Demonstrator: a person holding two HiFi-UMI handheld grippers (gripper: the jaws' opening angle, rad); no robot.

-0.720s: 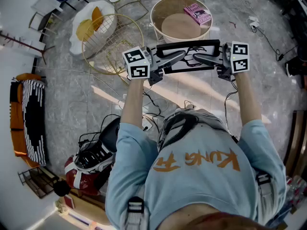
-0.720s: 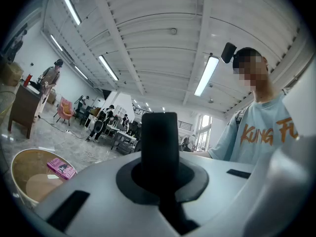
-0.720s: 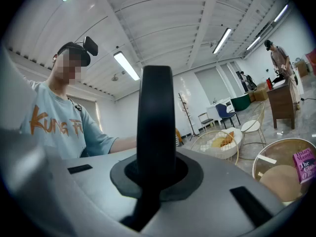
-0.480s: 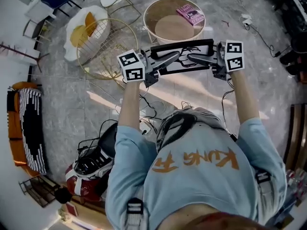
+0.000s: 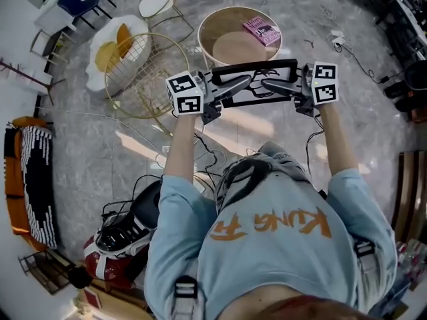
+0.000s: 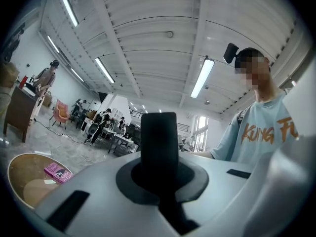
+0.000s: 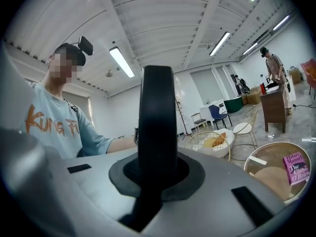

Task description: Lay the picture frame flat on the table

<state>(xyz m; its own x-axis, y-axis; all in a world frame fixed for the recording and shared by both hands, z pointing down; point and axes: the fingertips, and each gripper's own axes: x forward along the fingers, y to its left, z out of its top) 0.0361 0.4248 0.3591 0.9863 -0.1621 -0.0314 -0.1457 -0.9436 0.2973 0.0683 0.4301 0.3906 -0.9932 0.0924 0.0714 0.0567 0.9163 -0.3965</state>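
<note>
Fingers point(image 5: 230, 85) of the left gripper point(image 5: 244, 83) and the right gripper point(image 5: 269, 83) stay clamped on the black picture frame point(image 5: 257, 65) from its two ends, exactly as a moment earlier. What shifts is slight: the frame hangs in the air at the near edge of the round table point(image 5: 202, 39), not on it, so carrying it over the top and lowering it flat is, I judge, still ahead

Black picture frame point(image 5: 257, 65), pink book point(image 5: 261, 31), tan table point(image 5: 233, 49)
</note>
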